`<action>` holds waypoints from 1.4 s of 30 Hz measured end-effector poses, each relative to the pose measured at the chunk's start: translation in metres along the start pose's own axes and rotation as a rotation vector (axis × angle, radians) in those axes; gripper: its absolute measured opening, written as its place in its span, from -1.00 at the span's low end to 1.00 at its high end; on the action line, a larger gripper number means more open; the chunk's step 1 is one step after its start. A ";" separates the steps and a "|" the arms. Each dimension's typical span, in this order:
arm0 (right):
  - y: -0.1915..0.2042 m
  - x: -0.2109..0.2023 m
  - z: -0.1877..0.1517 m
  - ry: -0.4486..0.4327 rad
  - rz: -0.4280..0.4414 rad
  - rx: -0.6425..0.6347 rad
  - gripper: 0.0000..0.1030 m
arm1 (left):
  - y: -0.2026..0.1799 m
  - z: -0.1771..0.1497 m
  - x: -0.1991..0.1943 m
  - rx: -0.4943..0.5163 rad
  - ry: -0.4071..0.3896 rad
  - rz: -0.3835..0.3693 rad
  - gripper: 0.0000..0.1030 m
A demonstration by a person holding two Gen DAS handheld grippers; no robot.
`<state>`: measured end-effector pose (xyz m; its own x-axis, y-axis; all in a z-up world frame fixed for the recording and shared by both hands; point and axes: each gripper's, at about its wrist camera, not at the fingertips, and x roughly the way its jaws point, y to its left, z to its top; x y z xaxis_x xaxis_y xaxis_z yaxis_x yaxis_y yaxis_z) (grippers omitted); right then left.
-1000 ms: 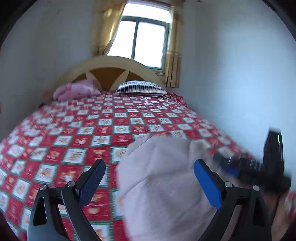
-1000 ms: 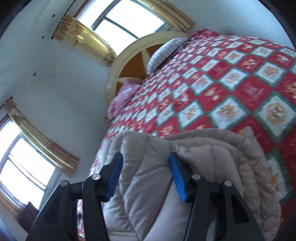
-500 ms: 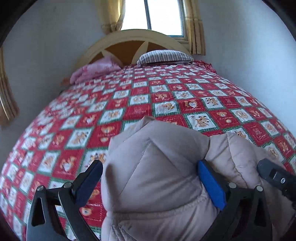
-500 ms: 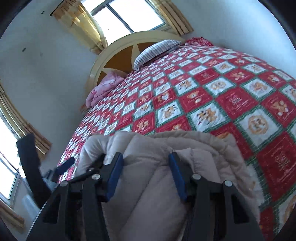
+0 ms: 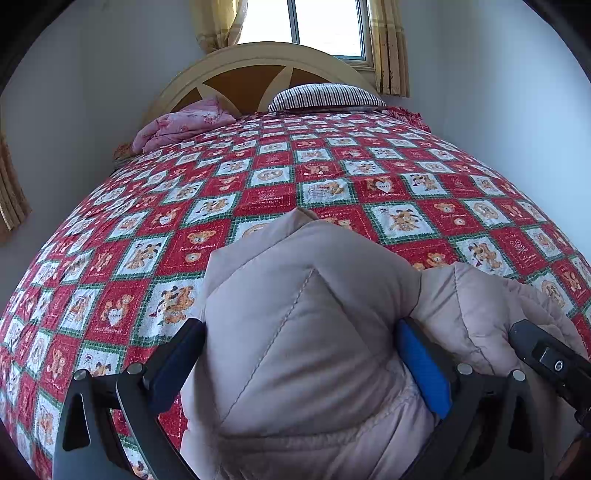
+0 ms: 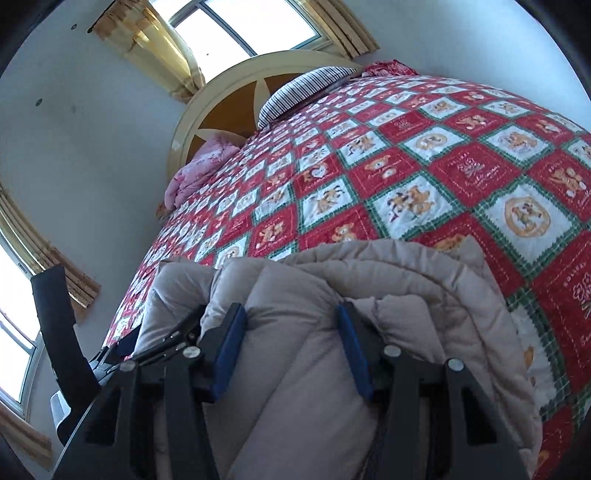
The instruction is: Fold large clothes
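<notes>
A beige padded jacket (image 5: 306,332) lies bunched at the near edge of the bed and also shows in the right wrist view (image 6: 332,295). My left gripper (image 5: 295,354) has its jaws spread wide around a thick fold of the jacket, and both pads press into the fabric. My right gripper (image 6: 291,343) is closed on another thick fold of the jacket, its blue pads sunk into the padding. The right gripper's body shows at the lower right of the left wrist view (image 5: 546,362). The left gripper's body shows at the left of the right wrist view (image 6: 62,332).
The bed has a red, white and green bear-pattern quilt (image 5: 332,184). A striped pillow (image 5: 325,96) and a pink folded blanket (image 5: 181,123) lie by the arched headboard (image 5: 258,70). Walls flank the bed; a curtained window (image 5: 328,22) is behind it.
Both grippers have come down and forward over the jacket, and the fabric now bulges between their fingers. The jacket is more bunched and lifted than a second ago.
</notes>
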<state>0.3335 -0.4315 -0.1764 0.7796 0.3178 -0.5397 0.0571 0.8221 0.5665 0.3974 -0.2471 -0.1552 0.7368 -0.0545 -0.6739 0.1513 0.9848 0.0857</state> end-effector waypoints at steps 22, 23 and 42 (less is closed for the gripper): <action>0.004 0.013 -0.008 0.011 -0.057 -0.030 0.08 | -0.001 -0.005 0.015 -0.001 0.026 0.003 0.98; 0.004 0.013 -0.008 0.011 -0.059 -0.032 0.08 | -0.002 -0.006 0.016 0.000 0.027 0.004 0.98; 0.007 0.020 -0.009 0.027 -0.102 -0.051 0.09 | -0.002 -0.006 0.022 0.009 0.047 0.009 0.99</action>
<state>0.3440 -0.4146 -0.1889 0.7543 0.2437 -0.6097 0.1027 0.8734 0.4761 0.4092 -0.2496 -0.1742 0.7067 -0.0382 -0.7065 0.1511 0.9837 0.0979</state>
